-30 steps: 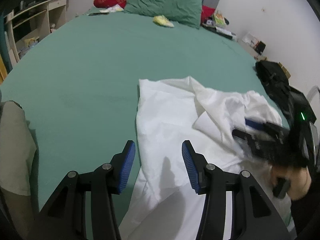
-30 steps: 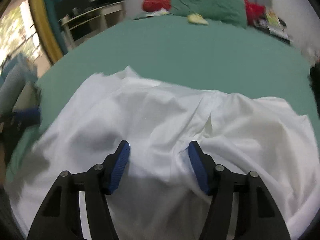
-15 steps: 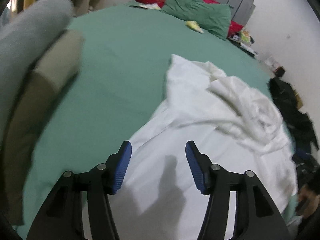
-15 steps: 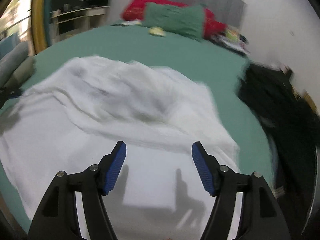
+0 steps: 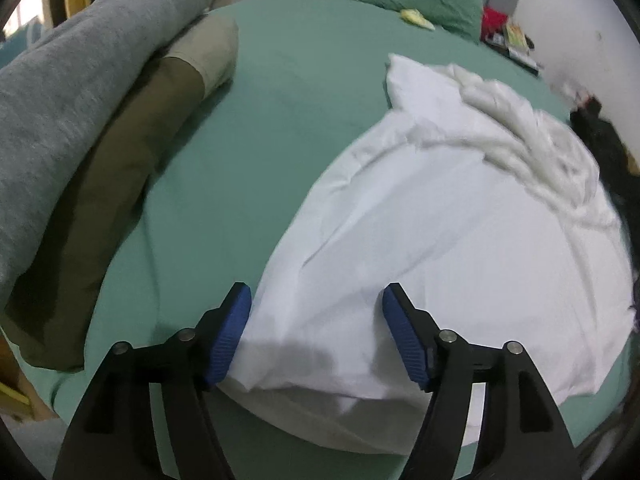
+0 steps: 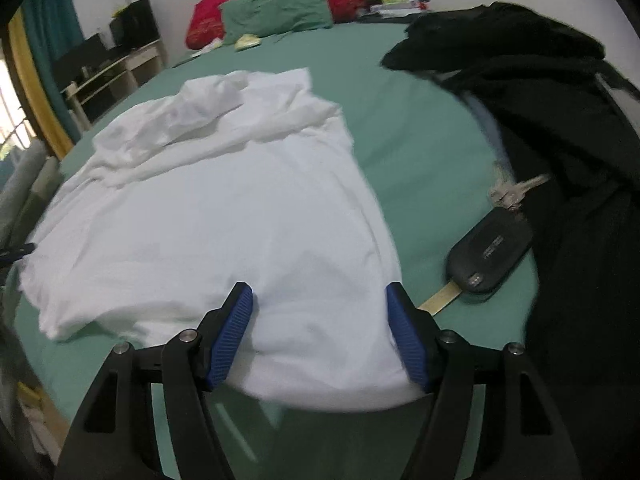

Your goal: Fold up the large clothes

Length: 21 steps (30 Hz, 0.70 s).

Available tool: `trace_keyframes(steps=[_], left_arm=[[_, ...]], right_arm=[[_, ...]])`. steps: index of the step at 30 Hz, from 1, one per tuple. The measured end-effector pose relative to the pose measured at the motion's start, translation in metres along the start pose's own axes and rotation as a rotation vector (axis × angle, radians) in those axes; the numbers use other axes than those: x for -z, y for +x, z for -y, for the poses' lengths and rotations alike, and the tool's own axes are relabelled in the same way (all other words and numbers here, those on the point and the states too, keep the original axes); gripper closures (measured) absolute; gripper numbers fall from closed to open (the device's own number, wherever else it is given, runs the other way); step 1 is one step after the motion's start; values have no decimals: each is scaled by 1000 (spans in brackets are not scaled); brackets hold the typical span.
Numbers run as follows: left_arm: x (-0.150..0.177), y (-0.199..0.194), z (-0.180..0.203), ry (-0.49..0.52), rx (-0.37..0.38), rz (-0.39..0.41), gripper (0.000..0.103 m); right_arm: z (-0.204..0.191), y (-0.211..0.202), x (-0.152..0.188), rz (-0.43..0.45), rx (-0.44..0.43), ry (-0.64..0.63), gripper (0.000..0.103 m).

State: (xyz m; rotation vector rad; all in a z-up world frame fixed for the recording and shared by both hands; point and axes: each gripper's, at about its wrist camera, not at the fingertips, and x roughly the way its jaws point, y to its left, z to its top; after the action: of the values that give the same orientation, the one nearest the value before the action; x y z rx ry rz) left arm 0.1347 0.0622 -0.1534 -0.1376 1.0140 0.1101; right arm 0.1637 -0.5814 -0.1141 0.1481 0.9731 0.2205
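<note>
Two grippers hang low over one white shirt (image 5: 452, 240) spread on the green bed (image 5: 256, 152). The left gripper (image 5: 316, 332) is wide open at the shirt's near left corner, its left pad at the cloth's edge. The right gripper (image 6: 320, 332) is wide open too, with the near right corner between its pads. The shirt's long side runs away from both grippers, and its far end is bunched up. Black clothes (image 6: 560, 120) and a key fob (image 6: 488, 256) lie to its right.
</note>
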Motion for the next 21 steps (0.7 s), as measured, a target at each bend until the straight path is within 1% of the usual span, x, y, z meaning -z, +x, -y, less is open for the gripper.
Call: trace_keyframes(steps=[1, 3, 5, 7, 8, 9, 10, 11, 12, 13, 14, 15, 16, 17, 19, 21], left_arm=[[1, 1, 4, 31, -18, -1, 29], [3, 1, 5, 52, -35, 7, 29], [4, 1, 2, 46, -37, 11, 29], [4, -1, 0, 39, -43, 8, 29], [7, -2, 1, 38, -47, 10, 29], [9, -4, 2, 37, -51, 14, 29], [12, -5, 4, 48, -57, 20, 29], [14, -6, 7, 68, -58, 25, 29], [15, -6, 9, 87, -58, 31, 31], [17, -7, 10, 108, -43, 39, 41], [19, -8, 12, 122, -27, 40, 48], [21, -11, 14, 140, -7, 38, 68], [22, -13, 16, 160, 7, 34, 91], [25, -17, 19, 183, 20, 31, 97], [30, -25, 19, 191, 38, 36, 98], [30, -32, 15, 167, 56, 47, 99]], right_arm=[[-3, 1, 1, -2, -5, 11, 35], [-7, 0, 9, 0, 8, 24, 46], [-12, -1, 15, 7, 22, 14, 55], [-16, -6, 20, 16, 31, 20, 69], [-17, -8, 23, 17, 28, 27, 78], [-19, -9, 25, 17, 32, 34, 85], [-21, -11, 28, 18, 35, 41, 88], [-23, -13, 31, 17, 28, 49, 97], [-24, -15, 33, 18, 16, 62, 98], [-25, -16, 35, 20, 13, 70, 99], [-26, -18, 36, 26, 13, 77, 99], [-27, -19, 36, 32, 14, 82, 99], [-28, -20, 37, 37, 15, 87, 99], [-29, -22, 37, 48, 15, 90, 100], [-29, -29, 37, 78, 13, 93, 100], [-27, -39, 38, 115, 10, 118, 100]])
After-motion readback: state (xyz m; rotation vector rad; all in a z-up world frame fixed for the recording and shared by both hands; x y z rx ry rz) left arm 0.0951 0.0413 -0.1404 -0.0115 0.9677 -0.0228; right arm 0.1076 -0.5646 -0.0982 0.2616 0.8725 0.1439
